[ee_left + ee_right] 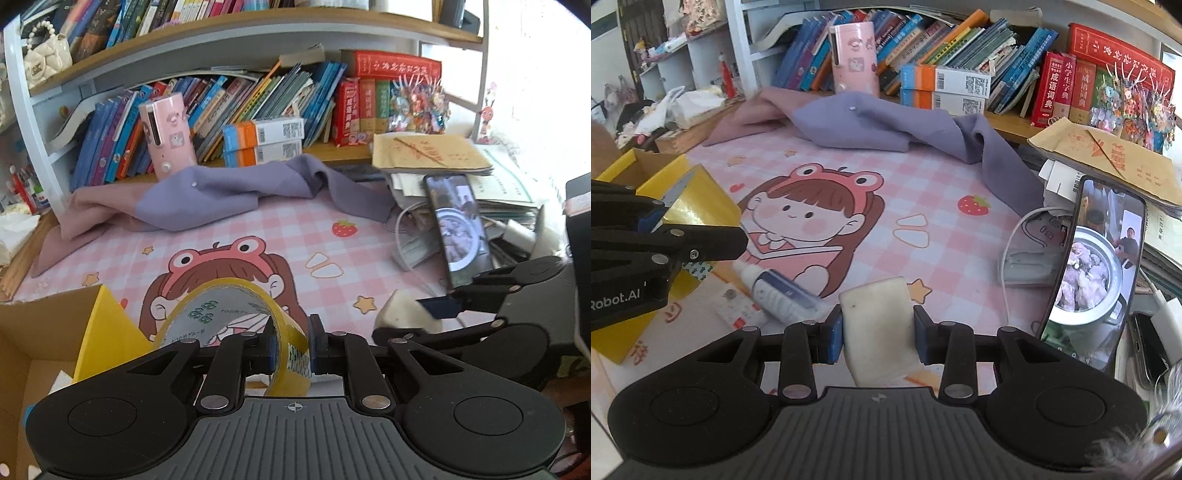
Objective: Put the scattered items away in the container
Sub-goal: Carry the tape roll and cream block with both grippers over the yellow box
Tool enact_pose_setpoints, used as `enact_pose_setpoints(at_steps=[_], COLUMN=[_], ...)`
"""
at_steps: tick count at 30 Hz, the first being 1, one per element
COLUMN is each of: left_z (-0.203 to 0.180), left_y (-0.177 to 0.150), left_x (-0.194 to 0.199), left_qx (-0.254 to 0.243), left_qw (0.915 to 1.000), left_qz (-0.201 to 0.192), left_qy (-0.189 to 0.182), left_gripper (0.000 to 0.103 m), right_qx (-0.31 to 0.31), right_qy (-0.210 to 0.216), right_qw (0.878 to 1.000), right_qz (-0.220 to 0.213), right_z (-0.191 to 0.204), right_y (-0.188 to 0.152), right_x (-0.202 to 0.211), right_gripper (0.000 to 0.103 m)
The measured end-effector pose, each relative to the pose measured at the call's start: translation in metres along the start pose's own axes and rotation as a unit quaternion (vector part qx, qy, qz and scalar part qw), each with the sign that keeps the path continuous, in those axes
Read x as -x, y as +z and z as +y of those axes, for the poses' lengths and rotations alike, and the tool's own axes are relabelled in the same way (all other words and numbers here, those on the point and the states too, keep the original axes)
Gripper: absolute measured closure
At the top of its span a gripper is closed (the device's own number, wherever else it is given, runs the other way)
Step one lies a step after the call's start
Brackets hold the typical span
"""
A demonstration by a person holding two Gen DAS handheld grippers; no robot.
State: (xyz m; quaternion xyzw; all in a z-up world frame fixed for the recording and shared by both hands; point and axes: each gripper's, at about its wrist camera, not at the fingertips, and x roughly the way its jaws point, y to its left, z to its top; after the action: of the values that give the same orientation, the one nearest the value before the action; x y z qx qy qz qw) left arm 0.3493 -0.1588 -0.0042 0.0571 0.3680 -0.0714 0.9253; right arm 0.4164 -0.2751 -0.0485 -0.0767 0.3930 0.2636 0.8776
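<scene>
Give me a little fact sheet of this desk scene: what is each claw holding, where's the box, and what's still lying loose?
left claw: shut on the tape roll, beside the box
right claw: shut on the white block
box: yellow cardboard, open, at the mat's left edge
still loose: small bottle and a card on the mat near the box
background: purple cloth, phone propped up, playing video
</scene>
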Motion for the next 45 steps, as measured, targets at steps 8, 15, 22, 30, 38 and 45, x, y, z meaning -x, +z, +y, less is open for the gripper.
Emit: enact_pose_setpoints(at_steps=[8,15,22,30,38,45], left_z=[-0.006,-0.009,-0.008,0.005,0.023,0.046], left_y=[-0.011,-0.025,-0.045,-0.060,-0.088,-0.121], left_x=[0.025,0.043,0.060,0.086,0.126,0.157], left_qx=[-0.005,-0.007,-0.006,-0.022,-0.028,-0.021], left_qw=[0.9999,0.9997,0.9992,0.9973,0.9946,0.9930], left_qz=[-0.004,-0.003,-0.001,-0.027,-0.047,-0.047], left_qy=[-0.008,-0.021,-0.041,-0.064,-0.088,-0.107], left_gripper=[0.089,0.089,0.089,0.089,0.089,0.089], right_qx=[-0.004,0.003,0.006,-0.013,-0.016,-0.013], right_qy=[0.007,0.010,-0.004,-0.036,-0.062,-0.076], right_qw=[1.000,1.000,1.000,0.999,0.997,0.996], right_qz=[-0.001,-0.001,-0.010,-0.031,-0.041,-0.033], right_z=[0.007,0.021,0.038,0.063,0.108,0.157], right_y=[-0.011,-0.021,-0.029,-0.039,-0.054,-0.079], right_x=[0.019,0.032,0.047,0.075,0.103,0.122], right_gripper=[0.068,0.068,0.068,0.068,0.069,0.069])
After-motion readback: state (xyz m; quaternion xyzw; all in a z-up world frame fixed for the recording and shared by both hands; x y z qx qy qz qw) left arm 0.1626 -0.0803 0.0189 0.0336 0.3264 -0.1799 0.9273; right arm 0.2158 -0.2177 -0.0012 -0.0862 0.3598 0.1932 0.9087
